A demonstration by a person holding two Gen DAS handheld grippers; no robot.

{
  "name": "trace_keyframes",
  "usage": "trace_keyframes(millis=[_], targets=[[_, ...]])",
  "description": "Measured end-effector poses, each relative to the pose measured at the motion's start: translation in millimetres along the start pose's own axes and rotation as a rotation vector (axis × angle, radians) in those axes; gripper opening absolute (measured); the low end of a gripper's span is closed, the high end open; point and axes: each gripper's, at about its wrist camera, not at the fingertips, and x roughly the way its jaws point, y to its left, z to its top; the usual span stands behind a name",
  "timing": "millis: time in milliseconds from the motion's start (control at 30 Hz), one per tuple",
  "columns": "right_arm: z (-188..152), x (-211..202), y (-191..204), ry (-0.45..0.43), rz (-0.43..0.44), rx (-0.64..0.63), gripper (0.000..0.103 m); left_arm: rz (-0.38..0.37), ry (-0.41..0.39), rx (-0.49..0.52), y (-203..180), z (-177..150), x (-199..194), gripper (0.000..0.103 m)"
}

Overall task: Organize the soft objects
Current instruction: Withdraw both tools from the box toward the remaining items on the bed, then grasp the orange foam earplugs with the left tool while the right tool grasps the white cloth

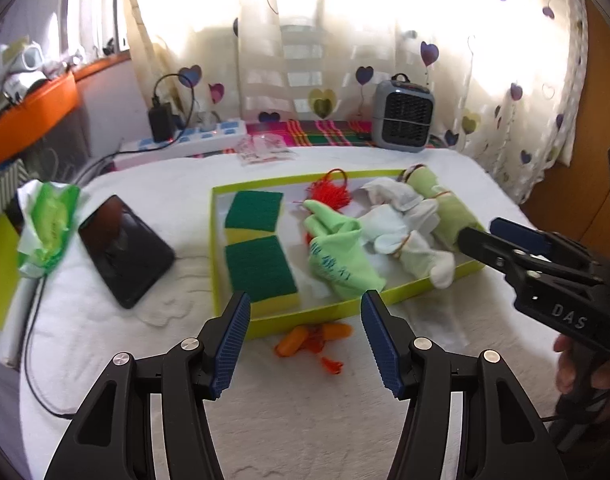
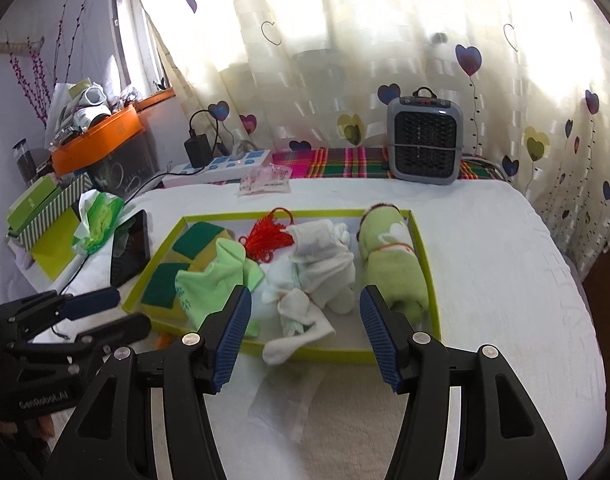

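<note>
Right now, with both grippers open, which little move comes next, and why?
Probably lower the left hand-held gripper onto the orange tasselled toy lying on the white cover just outside the green tray. It looks like the only soft thing out of the tray, and the open fingers already frame it.

White bed (image 2: 485,264): green tray (image 2: 427,264), tablet (image 1: 125,250), orange tassel (image 1: 313,340).

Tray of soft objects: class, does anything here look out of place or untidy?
Yes. A white sock droops over the near rim of the green tray. An orange tasselled ornament lies outside the tray on the white cover, by its near edge. The sponges sit neatly.
</note>
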Motion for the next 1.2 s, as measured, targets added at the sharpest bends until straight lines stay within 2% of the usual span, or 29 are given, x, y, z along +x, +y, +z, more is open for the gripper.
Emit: trace_keyframes(millis=[433, 567, 633, 867, 1033, 1133, 1200], targets=[[-32.8, 4.4, -7.0, 0.073, 0.004, 0.015, 0.058, 0.056, 0.021, 0.005, 2.5, -23.0, 1.9, 0.057], [-38.5, 11.9, -6.9, 0.113, 0.021, 0.013, 0.068, 0.063, 0.038, -0.009, 6.9, -29.4, 6.6, 0.057], [-40.3, 14.8, -5.2, 0.124, 0.024, 0.006, 0.069, 0.062, 0.051, -0.017, 9.9, -32.5, 9.1, 0.057], [-46.8, 24.9, 0.4, 0.168, 0.006, -0.025, 0.070, 0.034, 0.075, -0.054, 22.0, -39.6, 15.4, 0.057], [-49.9, 31.3, 2.8, 0.192, -0.017, -0.037, 0.071, 0.001, 0.096, -0.078, 27.0, -41.2, 21.4, 0.057], [-48.9, 32.9, 3.6, 0.193, -0.022, -0.043, 0.072, -0.049, 0.108, -0.095, 27.7, -41.6, 24.9, 0.057], [-48.4, 34.2, 4.4, 0.195, -0.028, -0.042, 0.072, -0.050, 0.108, -0.095, 26.9, -41.6, 25.7, 0.057]])
